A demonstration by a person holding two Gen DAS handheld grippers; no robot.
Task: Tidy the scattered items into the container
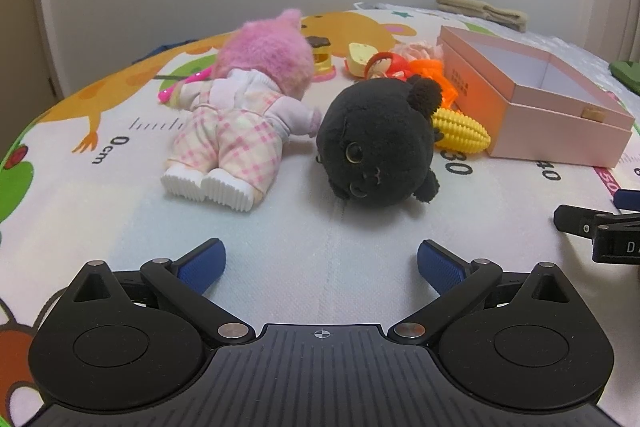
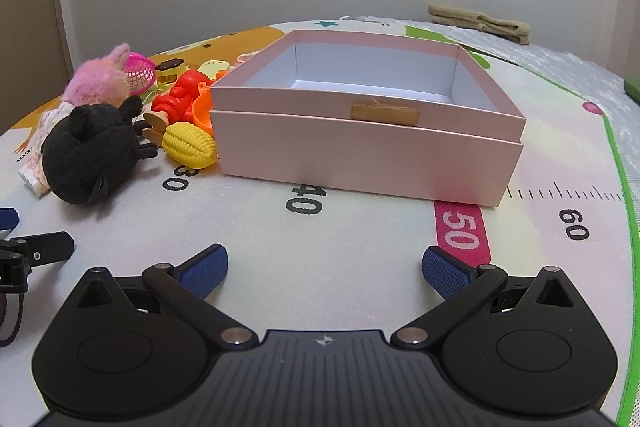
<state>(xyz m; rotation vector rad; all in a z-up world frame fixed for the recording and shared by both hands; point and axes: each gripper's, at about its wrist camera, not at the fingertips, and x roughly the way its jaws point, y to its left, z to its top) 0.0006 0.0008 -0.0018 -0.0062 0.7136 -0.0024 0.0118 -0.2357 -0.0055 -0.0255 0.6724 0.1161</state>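
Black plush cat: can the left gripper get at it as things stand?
Probably yes. The left gripper is open, aimed at the black plush cat, with only bare play mat between them.

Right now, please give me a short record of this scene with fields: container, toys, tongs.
container: pink box, open, nothing visible inside
toys: black plush, doll, yellow corn, small plastic toys behind, all on the mat outside the box
left tongs: open, holding nothing
right tongs: open, holding nothing
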